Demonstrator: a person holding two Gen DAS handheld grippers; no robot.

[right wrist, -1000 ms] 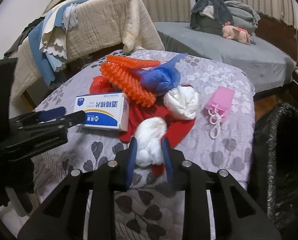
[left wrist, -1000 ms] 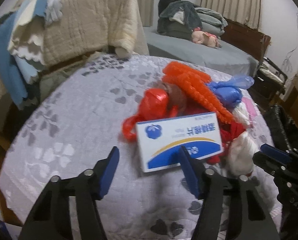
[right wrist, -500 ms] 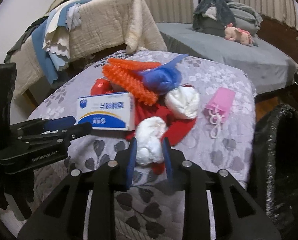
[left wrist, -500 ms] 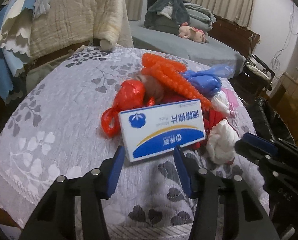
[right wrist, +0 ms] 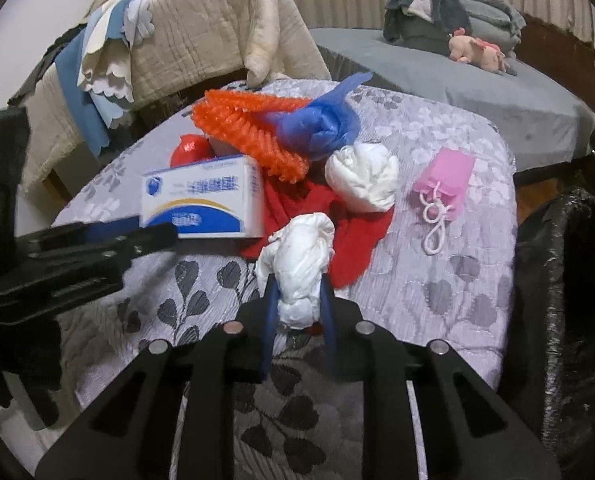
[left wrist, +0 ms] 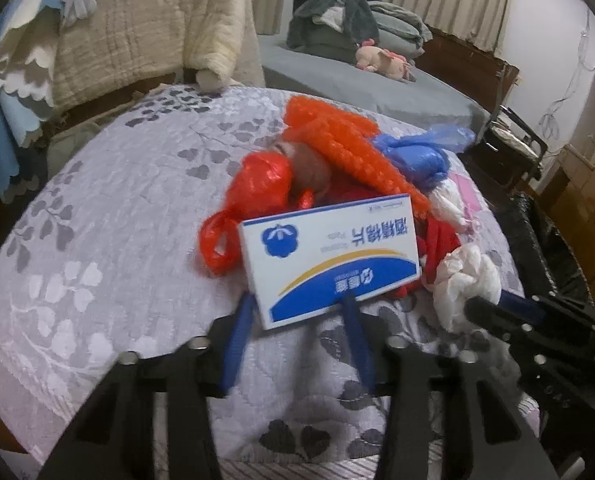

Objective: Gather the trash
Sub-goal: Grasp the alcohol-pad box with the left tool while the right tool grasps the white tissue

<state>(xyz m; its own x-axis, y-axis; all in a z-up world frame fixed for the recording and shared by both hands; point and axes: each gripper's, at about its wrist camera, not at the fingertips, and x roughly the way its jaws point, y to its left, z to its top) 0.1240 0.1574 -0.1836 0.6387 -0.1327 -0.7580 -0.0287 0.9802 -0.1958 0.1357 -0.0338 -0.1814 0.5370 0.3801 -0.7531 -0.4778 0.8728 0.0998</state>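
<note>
1. A heap of trash sits mid-table on a grey leaf-patterned cloth [right wrist: 437, 288], with bare cloth to the left and along the near edge.
2. The left gripper [left wrist: 297, 300] clamps the lower edge of a white-and-blue box [left wrist: 329, 256], which tilts up against the pile; its blue fingers [left wrist: 239, 336] press the box from both sides.
3. The right gripper [right wrist: 299, 284] is closed on a white crumpled bag [right wrist: 301, 268] at the pile's near side, just beside a red cloth [right wrist: 357, 240].
4. Count in the right wrist view: two white wads, the gripped one and a second white bundle [right wrist: 363, 178] behind it; one blue plastic bag [right wrist: 317, 128]; one orange mesh netting [right wrist: 249, 132]; one red plastic bag [right wrist: 191, 148]; one pink pouch [right wrist: 447, 180] with a white cord, lying apart near the table's right side.
5. A black trash bag [right wrist: 565, 280] stands just off the table's right edge.
6. A quilt-draped chair [right wrist: 201, 36] crowds the far-left edge; a grey bed [right wrist: 497, 92] lies behind.
</note>
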